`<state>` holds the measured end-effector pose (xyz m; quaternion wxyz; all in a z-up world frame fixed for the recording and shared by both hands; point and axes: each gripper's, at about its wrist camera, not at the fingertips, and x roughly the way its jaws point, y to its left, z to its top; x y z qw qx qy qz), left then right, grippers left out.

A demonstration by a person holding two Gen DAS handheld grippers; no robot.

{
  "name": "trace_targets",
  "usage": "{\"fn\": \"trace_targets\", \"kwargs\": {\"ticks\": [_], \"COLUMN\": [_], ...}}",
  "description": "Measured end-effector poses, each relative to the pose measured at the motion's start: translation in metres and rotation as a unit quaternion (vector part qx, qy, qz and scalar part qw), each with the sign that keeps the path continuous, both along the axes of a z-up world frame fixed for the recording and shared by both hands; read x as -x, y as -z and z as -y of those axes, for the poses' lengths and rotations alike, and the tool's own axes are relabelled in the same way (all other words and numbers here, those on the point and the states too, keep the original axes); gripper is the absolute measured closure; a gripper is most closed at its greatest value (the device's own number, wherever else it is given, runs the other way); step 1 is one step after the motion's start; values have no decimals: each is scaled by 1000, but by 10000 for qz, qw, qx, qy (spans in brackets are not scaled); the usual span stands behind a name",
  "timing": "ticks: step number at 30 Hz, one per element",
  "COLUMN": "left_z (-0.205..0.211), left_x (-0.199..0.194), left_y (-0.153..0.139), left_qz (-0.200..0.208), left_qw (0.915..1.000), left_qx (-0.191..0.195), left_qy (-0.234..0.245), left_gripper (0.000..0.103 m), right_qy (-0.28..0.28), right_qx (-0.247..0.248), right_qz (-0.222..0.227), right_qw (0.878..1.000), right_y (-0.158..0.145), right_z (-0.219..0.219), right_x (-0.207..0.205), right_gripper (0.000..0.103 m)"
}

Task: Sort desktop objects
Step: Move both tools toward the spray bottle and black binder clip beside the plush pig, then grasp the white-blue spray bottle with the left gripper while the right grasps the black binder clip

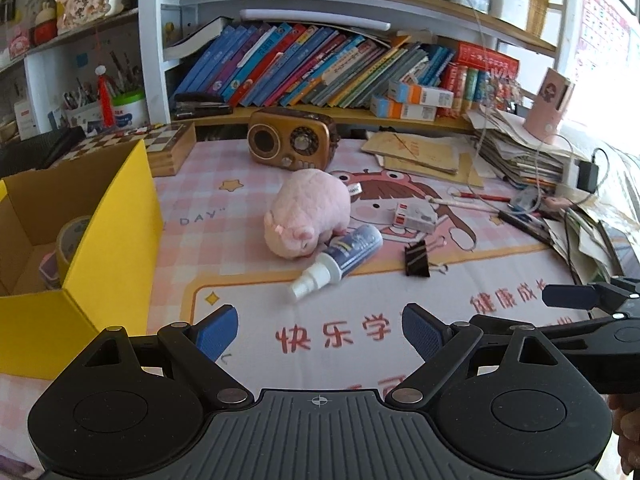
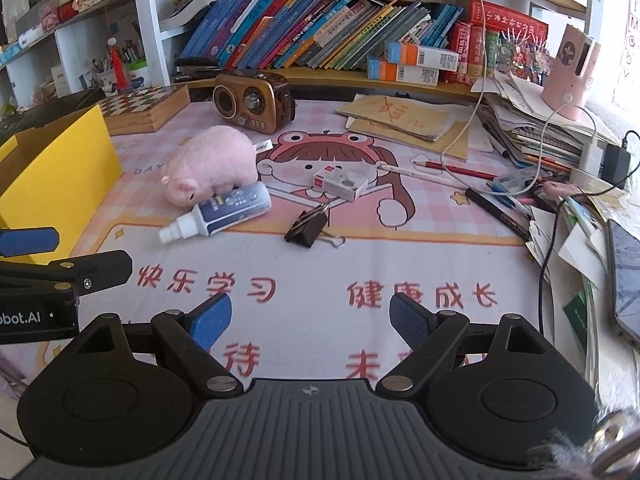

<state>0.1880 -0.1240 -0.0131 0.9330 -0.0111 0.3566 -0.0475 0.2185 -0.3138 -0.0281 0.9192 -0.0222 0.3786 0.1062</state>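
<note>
A pink plush pig (image 1: 308,216) (image 2: 212,168) lies mid-desk. A white and blue spray bottle (image 1: 340,260) (image 2: 218,216) lies on its side against the pig's snout. To its right sit a black binder clip (image 1: 418,258) (image 2: 308,226) and a small white and red box (image 1: 416,216) (image 2: 340,182). A yellow cardboard box (image 1: 112,248) (image 2: 56,172) stands at the left with a tape roll (image 1: 72,240) inside. My left gripper (image 1: 318,330) is open and empty over the mat, short of the bottle. My right gripper (image 2: 310,318) is open and empty too, beside the left one.
A brown retro radio (image 1: 290,142) (image 2: 252,100) and a chessboard box (image 1: 168,146) stand behind the pig. Paper stacks (image 1: 516,148), pens (image 2: 500,204), cables and a charger (image 2: 616,164) crowd the right side. A bookshelf (image 1: 320,68) runs along the back. A phone (image 2: 626,280) lies far right.
</note>
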Motion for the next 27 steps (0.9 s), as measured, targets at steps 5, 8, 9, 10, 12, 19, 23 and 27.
{"fn": "trace_targets", "kwargs": {"ticks": [5,8,9,10,12,19,23,27], "left_z": [5,7,8,8,8,6,1,-2], "left_x": [-17,-27,-31,-35,-42,-65,-74,-84], "left_y": [-2,-2,-1,-1,1,5,5,10], "left_qz": [-25,-64,-80,-83,-49,3,19,-70], "left_qw": [9998,9997,9997,9996,9998,9997,9996,9996], "left_qx": [-191,-224,-244,-262,-206,-243,-235,-196], "left_qy": [-30,-27,-26,-36,42,-14,-129,-203], "left_gripper": [11,11,11,11,11,12,12,13], "right_qy": [-41,-84,-93,-92,-62,119,160,81], "right_qx": [-38,-70,-62,-58,-101,-245,-318,-356], "right_qz": [24,-9,-6,-11,-19,24,-6,-72], "right_qw": [10000,9999,9999,9999,9999,9996,9994,9993], "right_y": [1,2,2,2,3,6,11,17], "right_z": [1,2,3,3,5,13,16,16], "right_x": [-14,-19,-20,-22,-27,-48,-63,-78], "right_gripper": [17,17,17,17,17,17,18,20]}}
